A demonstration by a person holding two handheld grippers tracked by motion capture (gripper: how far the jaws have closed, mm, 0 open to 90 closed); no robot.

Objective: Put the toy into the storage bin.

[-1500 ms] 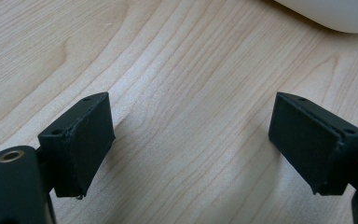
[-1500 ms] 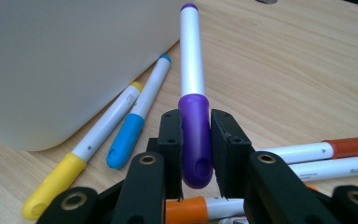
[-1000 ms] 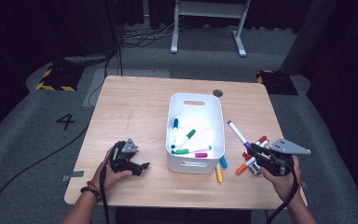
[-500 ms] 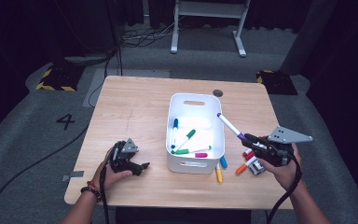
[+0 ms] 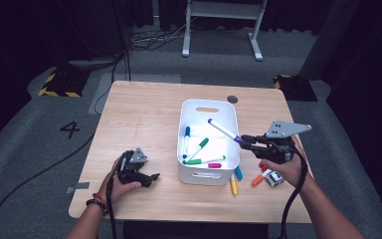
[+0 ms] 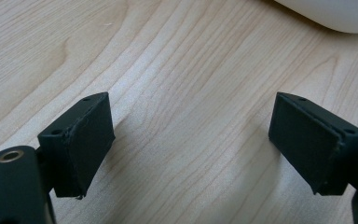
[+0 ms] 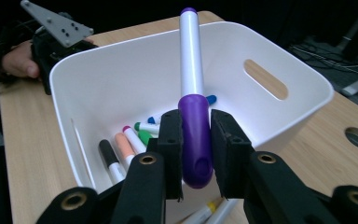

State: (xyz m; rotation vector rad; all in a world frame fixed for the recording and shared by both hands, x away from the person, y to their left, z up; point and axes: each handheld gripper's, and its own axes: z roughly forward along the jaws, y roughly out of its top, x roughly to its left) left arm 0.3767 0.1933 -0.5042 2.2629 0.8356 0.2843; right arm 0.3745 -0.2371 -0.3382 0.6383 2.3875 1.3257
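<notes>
Purple pen [image 7: 193, 121] sticks out over the white bin [image 5: 187, 172], up in the air above its right rim. Right gripper [image 7: 196, 149] is clenched tight on the pen's purple cap. More pens [image 5: 199, 149] lie inside the bin, and a few pens [image 5: 235, 181] lie on the table [image 5: 144, 109] just beside it. Left gripper [image 6: 191, 144] rests on the table near the bin, with its jaws spread wide and nothing between them.

A dark recording studio or lab.
Black curtains, grey carpet [image 5: 40, 134] with hazard-striped tape [image 5: 57, 92], and trailing black cables [image 5: 144, 42] surround a lone pale wooden table [image 5: 144, 124].
</notes>
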